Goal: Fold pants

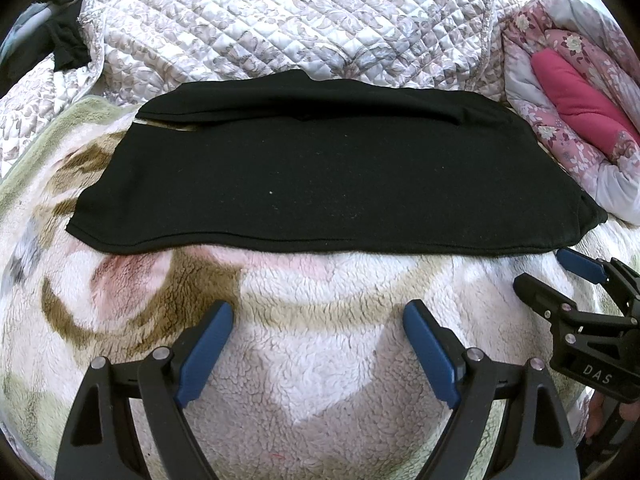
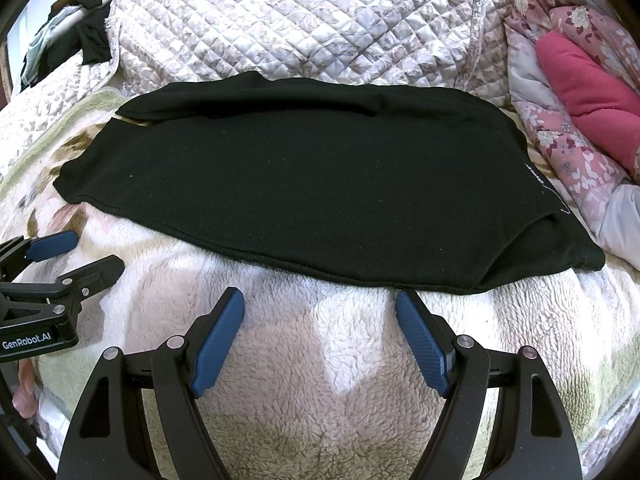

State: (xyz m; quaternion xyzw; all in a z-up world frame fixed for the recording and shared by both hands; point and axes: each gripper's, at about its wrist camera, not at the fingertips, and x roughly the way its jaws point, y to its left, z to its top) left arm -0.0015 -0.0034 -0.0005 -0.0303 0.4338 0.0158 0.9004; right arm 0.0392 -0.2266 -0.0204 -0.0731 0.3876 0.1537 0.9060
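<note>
The black pants (image 1: 320, 172) lie folded in a wide flat band across the fleece blanket (image 1: 320, 360); they also show in the right wrist view (image 2: 312, 192). My left gripper (image 1: 318, 312) is open and empty, hovering over the blanket just short of the pants' near hem. My right gripper (image 2: 320, 300) is open and empty, its right fingertip close to the near hem. Each gripper shows in the other's view: the right one at the right edge (image 1: 548, 272), the left one at the left edge (image 2: 92, 248).
A quilted white bedspread (image 1: 280, 20) is heaped behind the pants. A pink floral quilt with a red-pink lining (image 1: 572, 104) lies at the right. Dark clothes on a hanger (image 2: 88, 40) are at the far left.
</note>
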